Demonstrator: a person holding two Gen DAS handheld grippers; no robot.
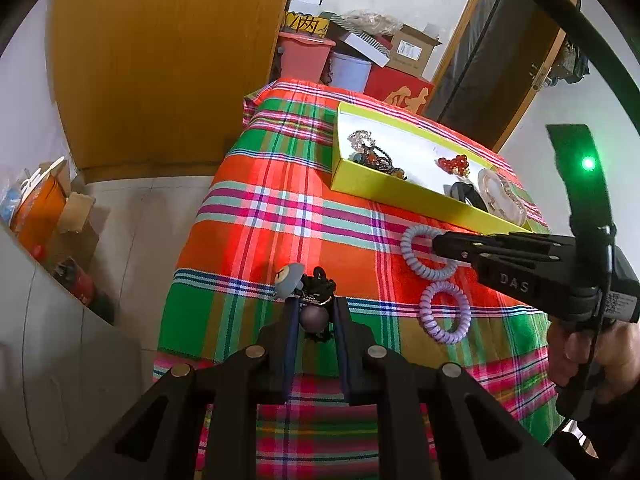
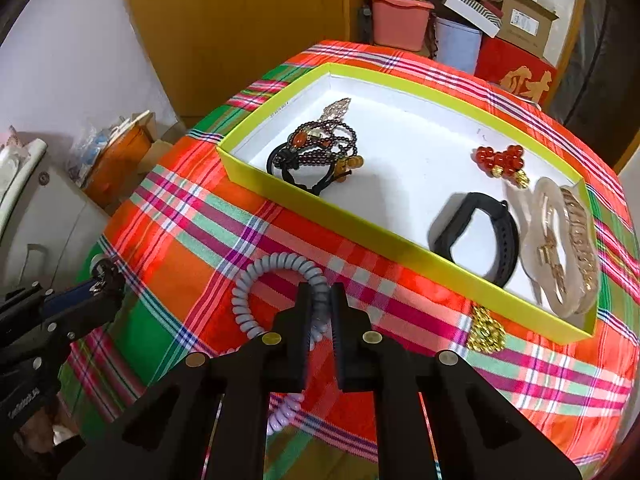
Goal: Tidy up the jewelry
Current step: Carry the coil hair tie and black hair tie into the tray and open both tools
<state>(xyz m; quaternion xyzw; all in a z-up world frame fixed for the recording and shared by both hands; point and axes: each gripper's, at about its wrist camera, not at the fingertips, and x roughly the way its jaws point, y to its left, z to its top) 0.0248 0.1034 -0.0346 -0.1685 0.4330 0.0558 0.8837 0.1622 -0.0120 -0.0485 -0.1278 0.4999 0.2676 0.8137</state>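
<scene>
Starting at nine o'clock, the left gripper (image 1: 314, 316) is clamped on a small dark beaded trinket (image 1: 316, 292), over the plaid cloth (image 1: 256, 216). Toward the middle, the right gripper (image 2: 320, 300) has its jaws nipped onto the grey coil hair tie (image 2: 256, 280), still on the cloth. That tie looks light, springy and soft; pinching one side suits it. At two o'clock waits the yellow tray (image 2: 360, 236).
</scene>
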